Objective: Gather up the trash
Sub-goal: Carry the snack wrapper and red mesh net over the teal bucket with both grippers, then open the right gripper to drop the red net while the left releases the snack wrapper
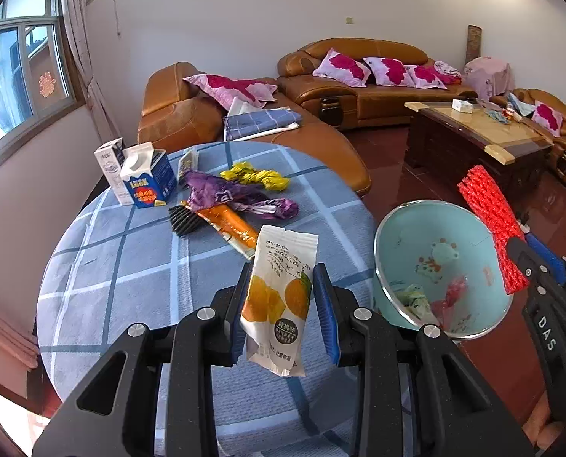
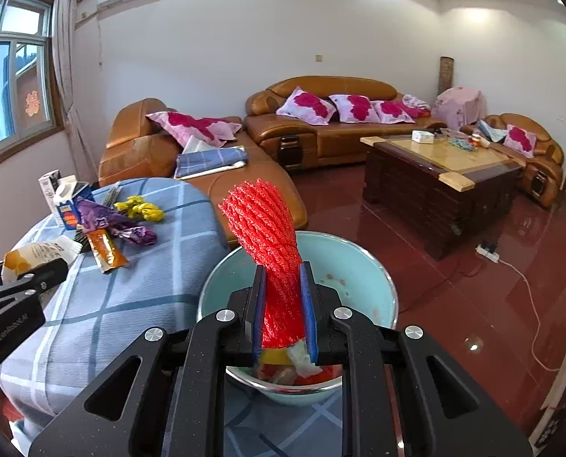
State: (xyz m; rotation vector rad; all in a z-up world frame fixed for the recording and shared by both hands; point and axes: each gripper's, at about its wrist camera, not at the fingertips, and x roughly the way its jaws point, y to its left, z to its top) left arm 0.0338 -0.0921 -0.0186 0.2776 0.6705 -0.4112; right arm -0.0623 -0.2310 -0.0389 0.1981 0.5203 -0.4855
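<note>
Pinched upright in the left gripper [image 1: 283,297] above the checked tablecloth [image 1: 130,266] is a snack packet [image 1: 279,297]; red netting [image 2: 271,266] is clamped upright by the right gripper [image 2: 283,304] over the bin [image 2: 359,266], sofas [image 2: 321,133] behind.

White walls [image 2: 245,30], glossy red floor [image 2: 454,304], tan leather sofas [image 2: 340,129], window [image 2: 12,87] left, dark coffee table [image 2: 435,175].

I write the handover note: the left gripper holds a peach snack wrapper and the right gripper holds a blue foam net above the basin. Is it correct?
Only the colour is wrong. The foam net in the right gripper is red, as the right wrist view shows. The left gripper does hold the peach snack wrapper, beside the basin.
</note>
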